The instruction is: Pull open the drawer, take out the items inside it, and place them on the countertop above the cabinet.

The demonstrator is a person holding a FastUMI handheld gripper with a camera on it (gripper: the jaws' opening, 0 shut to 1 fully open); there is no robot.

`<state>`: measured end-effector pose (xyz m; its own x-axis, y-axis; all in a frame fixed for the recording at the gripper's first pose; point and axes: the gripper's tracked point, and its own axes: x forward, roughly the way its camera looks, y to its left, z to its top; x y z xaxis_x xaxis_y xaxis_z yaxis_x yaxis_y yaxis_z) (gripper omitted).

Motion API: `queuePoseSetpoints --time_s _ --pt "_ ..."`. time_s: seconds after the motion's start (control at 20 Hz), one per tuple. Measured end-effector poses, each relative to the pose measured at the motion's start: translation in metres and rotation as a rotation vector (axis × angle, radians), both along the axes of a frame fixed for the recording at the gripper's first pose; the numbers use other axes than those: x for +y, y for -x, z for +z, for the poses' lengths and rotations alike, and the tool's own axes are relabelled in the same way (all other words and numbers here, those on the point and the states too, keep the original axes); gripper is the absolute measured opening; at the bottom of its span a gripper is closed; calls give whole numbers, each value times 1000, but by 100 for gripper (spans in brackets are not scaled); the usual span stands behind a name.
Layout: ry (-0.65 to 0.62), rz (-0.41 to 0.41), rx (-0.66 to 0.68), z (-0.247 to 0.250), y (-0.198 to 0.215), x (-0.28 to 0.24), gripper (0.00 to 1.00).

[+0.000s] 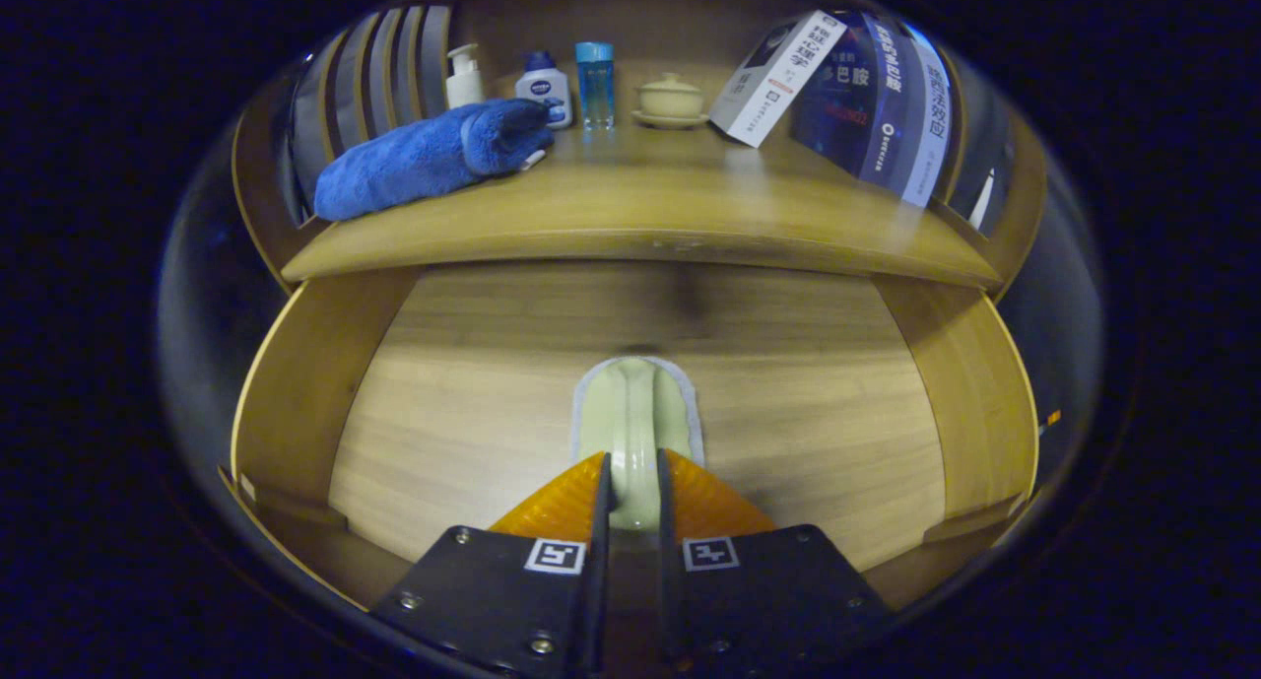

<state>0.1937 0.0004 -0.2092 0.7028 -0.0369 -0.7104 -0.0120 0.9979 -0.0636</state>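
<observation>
— Two fingers of your gripper [632, 492] are pressed against the sides of a pale green, glossy object [635, 433], rounded like a ceramic spoon or small dish seen edge-on. What is it exactly?

— You can't tell for sure; it's smooth and glazed, with a grey rim or shadow around it, and its lower end is cut off behind your fingers. It sits over the open drawer [296, 383], whose floor is light wood with a straight grain and whose side walls curve up on both sides.

— And what do you have on the countertop [640, 226]?

— Beyond your fingers, on the wooden top: a rolled blue terry towel [424, 157] with a fluffy nap, lying at the left. Behind it stand a white pump bottle [464, 76], a squat white bottle with a blue cap [544, 88] and a clear blue glass bottle [594, 83]. Next comes a cream lidded tea bowl on a saucer [671, 100], then a white carton [778, 76] leaning tilted against a dark blue box [877, 98].

— Anything in your way?

— The countertop's front edge overhangs the drawer just above the green piece. Whether the piece touches the drawer floor, you can't make out.
</observation>
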Motion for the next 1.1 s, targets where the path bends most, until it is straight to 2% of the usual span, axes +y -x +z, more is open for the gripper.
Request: queuePoseSetpoints --time_s 0.2,0.3,0.5,0.65,0.85,1.1 --pt "-16 -19 -44 2 6 1 22" --pt "-69 -33 -70 9 9 4 14" --pt "-75 -26 -133 26 18 2 14" --pt "-132 -33 -152 41 30 8 14" --pt "-112 -16 -244 82 34 5 14" --pt "-91 -3 -394 144 16 7 14"
